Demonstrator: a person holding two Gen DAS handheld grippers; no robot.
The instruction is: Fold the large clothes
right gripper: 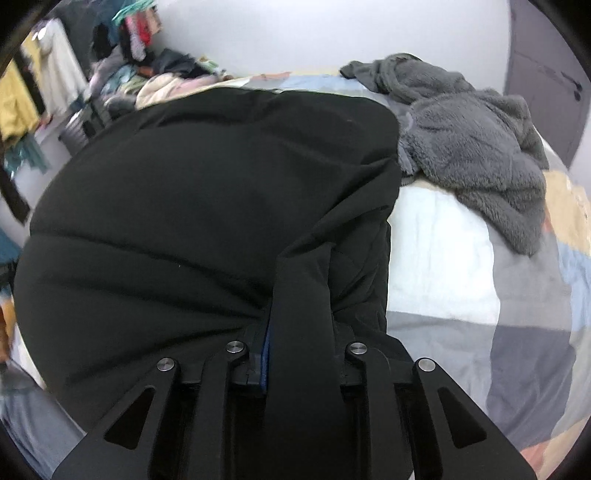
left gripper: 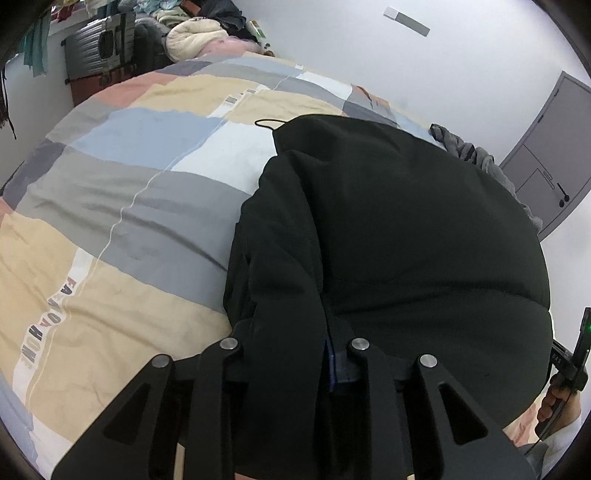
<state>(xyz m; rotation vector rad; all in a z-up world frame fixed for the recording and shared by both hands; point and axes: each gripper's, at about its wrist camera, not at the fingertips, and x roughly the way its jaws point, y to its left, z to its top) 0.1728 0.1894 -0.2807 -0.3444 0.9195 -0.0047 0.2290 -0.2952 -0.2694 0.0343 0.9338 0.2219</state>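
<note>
A large black padded jacket [left gripper: 406,229] lies on a patchwork bedspread [left gripper: 122,206]. In the left wrist view my left gripper [left gripper: 295,354] is shut on the jacket's near left edge, with black fabric draped over the fingers and hiding them. In the right wrist view the same jacket [right gripper: 207,206] fills the left and middle. My right gripper [right gripper: 299,350] is shut on its near right edge, and a fold of fabric covers the fingers. The right gripper's handle [left gripper: 576,354] shows at the far right of the left wrist view.
A grey fleece garment [right gripper: 472,147] lies crumpled on the bed to the right of the jacket. A pile of clothes [left gripper: 199,33] and a grey suitcase [left gripper: 99,44] stand beyond the bed's far end. A grey door [left gripper: 546,155] is at the right wall.
</note>
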